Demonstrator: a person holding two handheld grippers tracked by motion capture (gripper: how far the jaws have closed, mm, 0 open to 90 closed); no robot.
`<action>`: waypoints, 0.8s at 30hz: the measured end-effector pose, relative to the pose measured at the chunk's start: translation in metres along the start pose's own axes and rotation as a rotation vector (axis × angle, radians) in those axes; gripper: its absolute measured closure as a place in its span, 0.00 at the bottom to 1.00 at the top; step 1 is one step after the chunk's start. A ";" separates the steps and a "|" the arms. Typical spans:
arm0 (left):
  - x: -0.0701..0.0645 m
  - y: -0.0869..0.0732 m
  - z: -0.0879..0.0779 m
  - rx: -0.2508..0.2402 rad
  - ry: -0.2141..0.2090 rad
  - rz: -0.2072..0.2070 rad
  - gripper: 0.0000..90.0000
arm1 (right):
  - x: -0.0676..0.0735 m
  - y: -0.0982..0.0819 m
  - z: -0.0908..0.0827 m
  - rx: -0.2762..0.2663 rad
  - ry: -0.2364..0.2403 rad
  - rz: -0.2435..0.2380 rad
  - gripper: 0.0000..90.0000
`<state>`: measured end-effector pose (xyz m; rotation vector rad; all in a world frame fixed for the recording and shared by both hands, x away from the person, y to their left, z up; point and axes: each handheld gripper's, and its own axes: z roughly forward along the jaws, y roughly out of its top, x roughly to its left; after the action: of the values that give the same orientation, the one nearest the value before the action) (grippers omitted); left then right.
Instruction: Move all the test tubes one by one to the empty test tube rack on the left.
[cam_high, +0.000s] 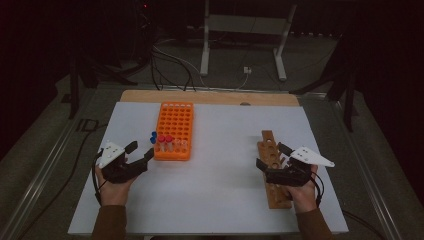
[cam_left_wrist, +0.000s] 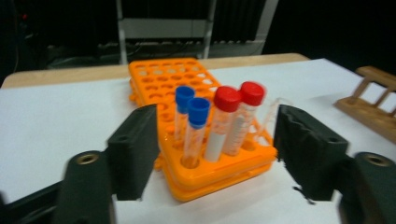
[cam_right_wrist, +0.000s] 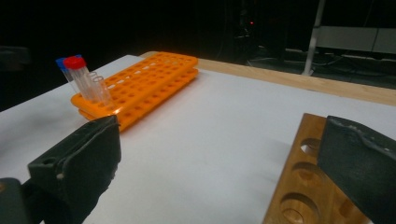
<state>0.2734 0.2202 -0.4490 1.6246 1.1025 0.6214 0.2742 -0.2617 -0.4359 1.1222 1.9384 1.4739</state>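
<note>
Tube-sorting looks to be between placements: the left gripper (cam_high: 143, 151) stands released and empty just short of the near end of the orange plastic perforated tube rack (cam_high: 175, 127), where the blue-capped clear tubes (cam_left_wrist: 190, 122) and red-capped clear tubes (cam_left_wrist: 236, 119) sit upright in its nearest holes. The right gripper (cam_high: 272, 156) is also spread, holding nothing, over the empty brown wooden tube rack (cam_high: 272, 167), so the next move probably calls for closing squarely on one tube and lifting it straight up. Both racks rest well apart on the white-topped bench (cam_high: 220, 160), in a dark room with cables and a grey metal stand (cam_high: 245, 30) on the floor behind.
</note>
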 end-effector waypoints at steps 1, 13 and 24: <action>-0.001 0.000 -0.003 -0.006 -0.003 0.009 0.32 | -0.001 -0.002 -0.001 -0.001 -0.003 0.001 0.00; -0.004 -0.004 -0.027 -0.057 0.040 0.014 0.09 | -0.005 -0.012 -0.014 -0.010 -0.046 -0.031 0.00; -0.005 -0.009 -0.030 -0.039 0.056 0.010 0.00 | -0.012 -0.019 -0.019 -0.024 -0.049 -0.038 0.00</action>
<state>0.2438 0.2300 -0.4465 1.5889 1.1168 0.6949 0.2601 -0.2839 -0.4484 1.0952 1.8932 1.4330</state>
